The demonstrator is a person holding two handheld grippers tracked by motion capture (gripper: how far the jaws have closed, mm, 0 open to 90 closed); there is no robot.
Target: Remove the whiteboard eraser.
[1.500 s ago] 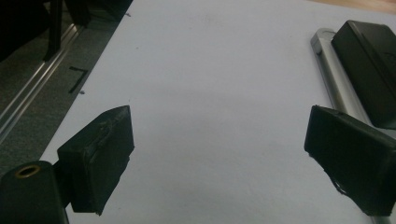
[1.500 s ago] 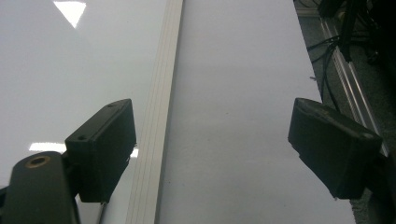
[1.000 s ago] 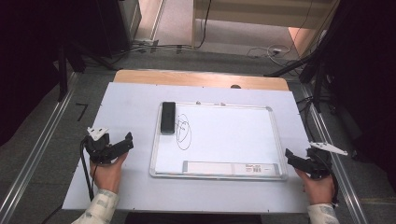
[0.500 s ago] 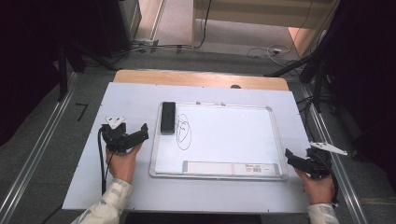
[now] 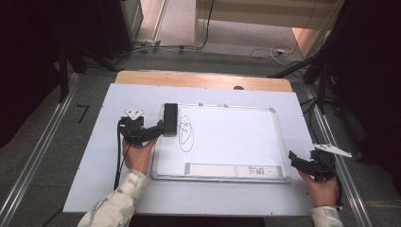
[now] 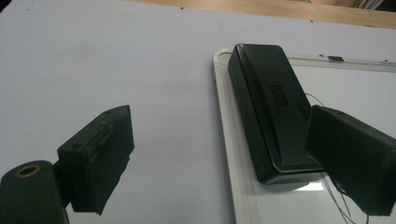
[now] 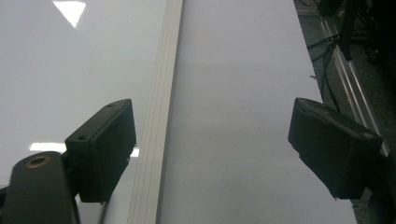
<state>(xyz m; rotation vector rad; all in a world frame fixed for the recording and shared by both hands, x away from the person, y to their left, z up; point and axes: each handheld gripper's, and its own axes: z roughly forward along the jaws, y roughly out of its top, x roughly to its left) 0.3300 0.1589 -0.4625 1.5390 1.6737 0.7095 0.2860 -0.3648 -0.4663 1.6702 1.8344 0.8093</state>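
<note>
A whiteboard (image 5: 227, 142) with a pale frame lies flat on the white table. A black eraser block (image 5: 170, 119) (image 6: 271, 112) rests on its top left corner, beside black pen scribbles (image 5: 185, 133). My left gripper (image 5: 158, 127) (image 6: 233, 158) is open just short of the eraser's near end, jaws either side of it, not touching. Off the board's lower right corner my right gripper (image 5: 295, 161) (image 7: 212, 149) stands open over bare table, with the board's right frame edge (image 7: 159, 140) near its left jaw.
A printed label strip (image 5: 231, 170) runs along the whiteboard's bottom edge. The white table sheet (image 5: 94, 156) ends at a wooden strip (image 5: 203, 80) at the back. Metal rails (image 5: 38, 156) flank both sides; cables (image 5: 265, 52) lie on the floor beyond.
My left gripper has moved right and forward from the table's left side to the eraser's near end. The right gripper has stayed put.
</note>
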